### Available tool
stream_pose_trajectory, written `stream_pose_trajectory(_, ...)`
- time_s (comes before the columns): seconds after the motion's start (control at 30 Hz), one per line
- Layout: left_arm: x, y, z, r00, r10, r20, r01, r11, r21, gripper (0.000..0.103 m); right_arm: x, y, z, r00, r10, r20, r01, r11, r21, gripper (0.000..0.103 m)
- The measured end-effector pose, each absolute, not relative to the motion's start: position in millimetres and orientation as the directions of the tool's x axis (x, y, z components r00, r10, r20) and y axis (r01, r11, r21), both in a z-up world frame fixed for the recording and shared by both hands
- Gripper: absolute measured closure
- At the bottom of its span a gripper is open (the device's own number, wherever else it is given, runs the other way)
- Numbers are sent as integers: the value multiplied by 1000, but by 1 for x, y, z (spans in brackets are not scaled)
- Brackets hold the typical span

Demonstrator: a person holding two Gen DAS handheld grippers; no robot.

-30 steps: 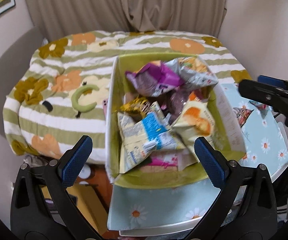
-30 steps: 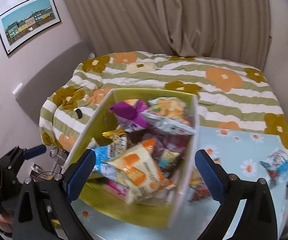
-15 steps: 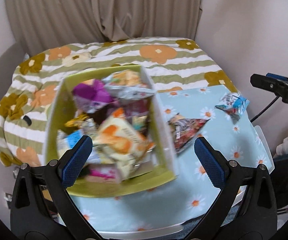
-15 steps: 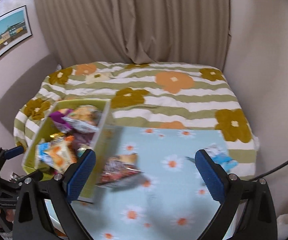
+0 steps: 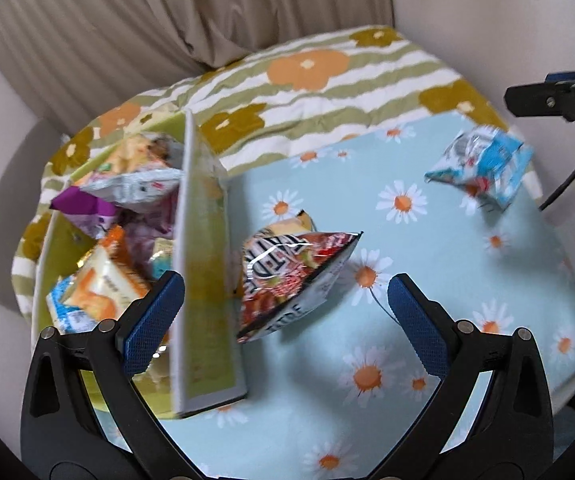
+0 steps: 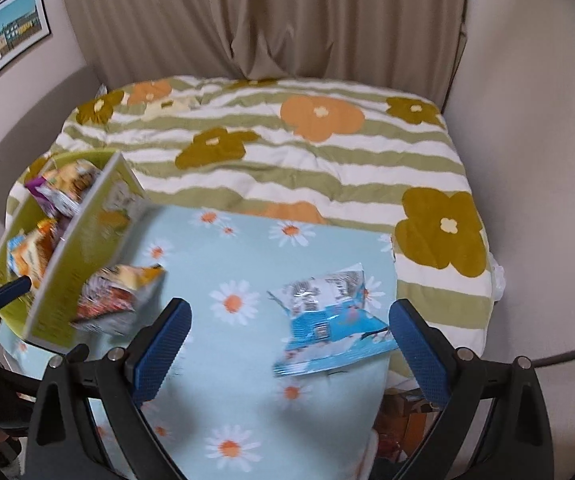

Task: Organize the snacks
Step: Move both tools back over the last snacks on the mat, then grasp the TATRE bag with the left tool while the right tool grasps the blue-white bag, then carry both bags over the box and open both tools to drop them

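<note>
A green box [image 5: 203, 280] [image 6: 83, 248] full of several snack bags stands at the left of the daisy-print table. A red snack bag [image 5: 287, 276] [image 6: 115, 296] lies on the table right beside the box's wall. A blue and silver snack bag [image 5: 483, 164] [image 6: 327, 320] lies further right. My left gripper [image 5: 285, 316] is open, its fingers straddling the box wall and the red bag from above. My right gripper [image 6: 287, 352] is open over the blue bag, which lies just ahead between its fingers. The right gripper also shows at the left wrist view's right edge [image 5: 555, 100].
The light blue table cloth with daisies [image 6: 247, 420] covers a small table. Behind it lies a bed with a green-striped flower blanket [image 6: 287, 140]. Beige curtains [image 6: 267, 20] hang at the back, and a framed picture [image 6: 3, 40] hangs on the left wall.
Both views have swung right, away from the box. The left gripper now hangs over the red bag and the right one over the blue bag. Both stay open.
</note>
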State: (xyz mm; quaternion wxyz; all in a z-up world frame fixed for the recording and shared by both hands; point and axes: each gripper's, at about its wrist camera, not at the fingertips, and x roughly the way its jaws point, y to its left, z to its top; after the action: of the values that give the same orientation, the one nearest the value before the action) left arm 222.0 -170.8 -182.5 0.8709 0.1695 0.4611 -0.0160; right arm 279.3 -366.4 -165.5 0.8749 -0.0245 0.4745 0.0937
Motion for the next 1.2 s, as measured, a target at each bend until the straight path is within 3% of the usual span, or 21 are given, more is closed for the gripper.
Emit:
stream_pose_trajectory(0.43,282,-185,-254,457,326,-827,104,904,414,3,324,-381,-237,425,163,-890,-300,954,31,4)
stream_pose_trajectory(0.5,289,-184,-261,443,330,-834,108,903,415,8,327,-382,-244,417,160,-895,-311,950,25,4)
stream_pose_trajectory(0.6,298,-181,-272,406,333,-851,115,905,409,25,330,-384,-253,405,153,-901,-320,947,17,4)
stream_pose_trajectory(0.77,301,-178,-276,408,330,-851,111,908,405,31,337,-389,-268,371,145,-917,-315,949,22,4)
stream_pose_trajectory(1.2,295,-177,-267,406,292,-866,133,919,372,47,334,-385,-274,359,155,-920,-334,942,28,36)
